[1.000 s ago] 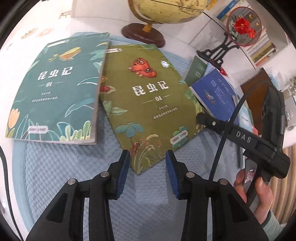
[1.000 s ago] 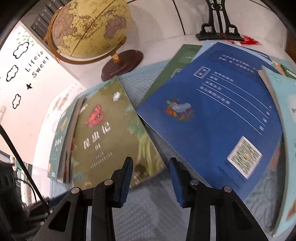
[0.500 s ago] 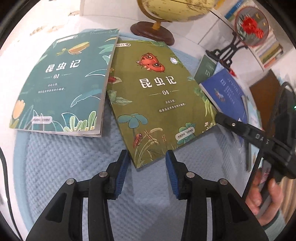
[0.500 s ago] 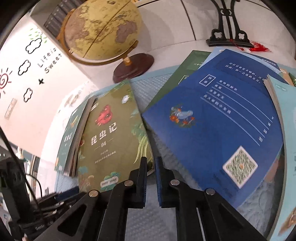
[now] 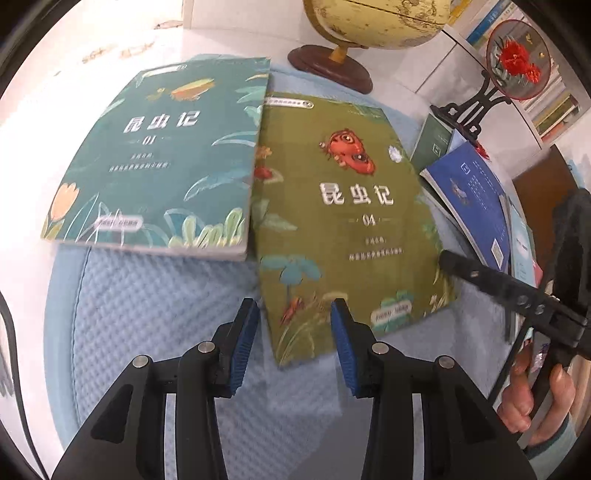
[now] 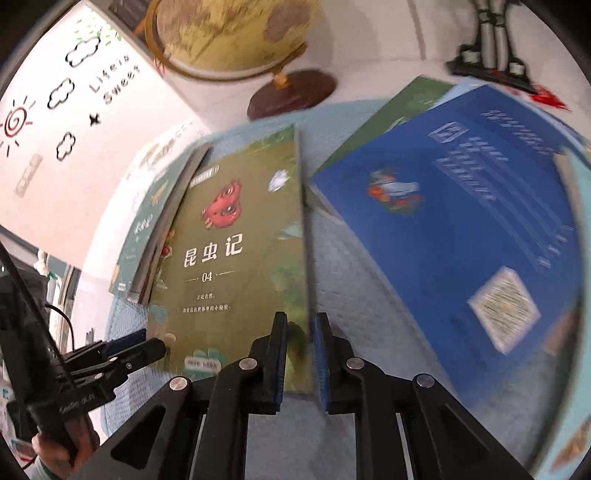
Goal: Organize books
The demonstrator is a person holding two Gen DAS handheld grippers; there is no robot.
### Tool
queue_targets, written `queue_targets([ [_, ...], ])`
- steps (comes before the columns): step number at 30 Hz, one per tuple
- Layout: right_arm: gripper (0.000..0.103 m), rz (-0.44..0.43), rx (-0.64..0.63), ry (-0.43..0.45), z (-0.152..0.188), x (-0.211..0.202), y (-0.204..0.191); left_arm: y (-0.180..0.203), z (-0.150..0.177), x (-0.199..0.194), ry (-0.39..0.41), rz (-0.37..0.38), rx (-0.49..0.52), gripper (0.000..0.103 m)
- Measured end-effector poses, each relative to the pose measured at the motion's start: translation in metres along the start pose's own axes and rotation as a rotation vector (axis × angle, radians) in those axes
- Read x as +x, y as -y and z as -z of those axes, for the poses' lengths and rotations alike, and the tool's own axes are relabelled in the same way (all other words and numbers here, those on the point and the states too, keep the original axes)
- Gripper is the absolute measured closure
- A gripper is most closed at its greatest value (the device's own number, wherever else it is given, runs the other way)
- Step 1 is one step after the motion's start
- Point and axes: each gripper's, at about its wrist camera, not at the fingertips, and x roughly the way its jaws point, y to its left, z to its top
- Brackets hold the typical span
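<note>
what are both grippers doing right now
left gripper: open, holding nothing.
right gripper: closed on the near edge of the olive book.

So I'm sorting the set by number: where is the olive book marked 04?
The olive book 04 lies flat on the blue mat, between the teal book 01 and the blue book.

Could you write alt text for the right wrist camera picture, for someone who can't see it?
The right gripper is clamped on the near right corner of an olive-green book marked 04, which lies on a pale blue quilted mat. A blue book lies to its right, a teal book to its left, and a globe stands behind.
</note>
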Motion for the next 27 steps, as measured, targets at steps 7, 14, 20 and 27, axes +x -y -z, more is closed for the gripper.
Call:
queue_targets([
  [7,0.08,0.028,-0.053,0.012,0.014,-0.005,-0.006,0.011,0.015,-0.004,-0.01,-0.015,0.063,0.065],
  [14,0.08,0.034,-0.067,-0.018,0.07,-0.033,-0.001,0.031,0.063,-0.017,-0.071,0.004,0.137,0.065],
  [20,0.08,0.042,-0.055,-0.071,0.127,-0.061,0.006,0.056,0.114,-0.028,-0.136,0.037,0.21,0.065],
  [27,0.044,0.019,-0.003,-0.107,0.147,-0.085,0.021,0.05,0.123,-0.038,-0.116,0.053,0.104,0.065],
])
